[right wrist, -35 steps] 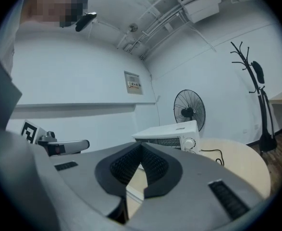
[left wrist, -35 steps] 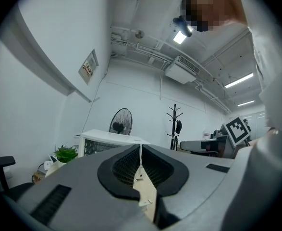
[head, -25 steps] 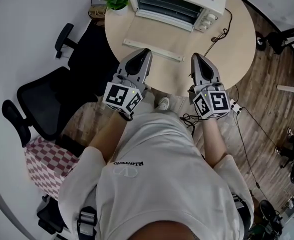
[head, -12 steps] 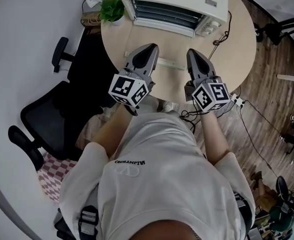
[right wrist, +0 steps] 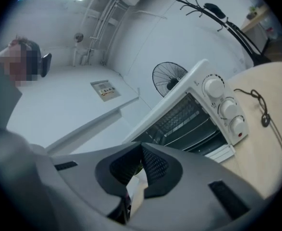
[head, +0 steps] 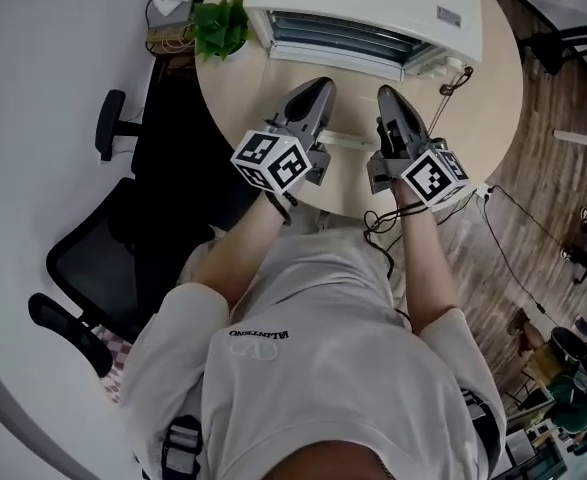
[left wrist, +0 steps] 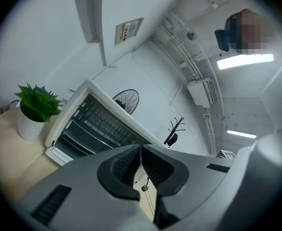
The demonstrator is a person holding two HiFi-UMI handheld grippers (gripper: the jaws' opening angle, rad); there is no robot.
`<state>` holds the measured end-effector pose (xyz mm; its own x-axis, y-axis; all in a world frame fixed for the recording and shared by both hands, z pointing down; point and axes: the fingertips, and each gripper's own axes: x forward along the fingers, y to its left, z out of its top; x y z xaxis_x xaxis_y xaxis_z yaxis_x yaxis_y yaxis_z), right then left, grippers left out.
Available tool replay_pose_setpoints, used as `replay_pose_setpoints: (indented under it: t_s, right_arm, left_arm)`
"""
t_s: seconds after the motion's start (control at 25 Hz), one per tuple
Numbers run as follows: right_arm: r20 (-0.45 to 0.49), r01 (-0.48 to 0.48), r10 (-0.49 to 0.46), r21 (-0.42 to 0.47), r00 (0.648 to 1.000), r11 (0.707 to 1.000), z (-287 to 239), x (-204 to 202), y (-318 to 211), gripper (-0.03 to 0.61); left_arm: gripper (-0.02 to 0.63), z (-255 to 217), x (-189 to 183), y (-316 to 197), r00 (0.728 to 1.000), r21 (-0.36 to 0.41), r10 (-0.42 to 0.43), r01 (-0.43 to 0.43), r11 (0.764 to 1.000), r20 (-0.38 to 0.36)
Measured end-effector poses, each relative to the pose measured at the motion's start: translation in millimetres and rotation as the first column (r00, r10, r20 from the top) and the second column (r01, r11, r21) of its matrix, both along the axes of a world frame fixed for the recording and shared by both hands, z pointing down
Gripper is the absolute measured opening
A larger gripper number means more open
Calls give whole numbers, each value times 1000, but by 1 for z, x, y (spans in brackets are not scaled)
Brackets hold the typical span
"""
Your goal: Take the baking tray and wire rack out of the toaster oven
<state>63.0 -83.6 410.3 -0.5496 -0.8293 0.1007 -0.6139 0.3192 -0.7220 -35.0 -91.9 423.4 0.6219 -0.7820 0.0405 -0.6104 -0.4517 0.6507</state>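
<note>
The white toaster oven [head: 358,3] stands at the far side of the round table [head: 483,118], and its door [head: 345,140] lies folded down flat in front of it. Inside, the wire rack [left wrist: 102,121] [right wrist: 181,112] sits on an upper level with a darker tray [left wrist: 76,141] [right wrist: 201,136] below it. My left gripper [head: 318,88] [left wrist: 141,150] and right gripper [head: 387,95] [right wrist: 141,150] hover side by side over the table before the oven mouth. Both are shut with nothing between their pads, both are rolled sideways, and neither touches the oven.
A small potted plant [head: 221,23] [left wrist: 35,105] stands left of the oven. The oven's knobs [right wrist: 225,107] are on its right side, and a cable [head: 453,80] [right wrist: 258,107] lies on the table there. A black office chair [head: 103,258] stands at the left.
Both grippers have moved forward over the table toward the oven and rolled about their axes. Their jaws stay shut.
</note>
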Motion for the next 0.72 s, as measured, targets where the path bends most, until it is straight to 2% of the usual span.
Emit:
replay_pose_setpoints:
  t_s: [0.28, 0.52, 0.72]
  right_arm:
    - [166, -42, 52, -64, 985, 997, 26, 1, -37, 3]
    - [202, -41, 60, -100, 977, 994, 50, 8, -63, 3]
    - [243, -26, 56, -125, 968, 992, 67, 6, -80, 3]
  left_arm:
    - [15, 30, 8, -36, 997, -57, 12, -17, 998, -74]
    - [14, 56, 14, -68, 984, -123, -51, 30, 992, -173]
    - [15, 71, 12, -87, 961, -155, -119, 81, 985, -250]
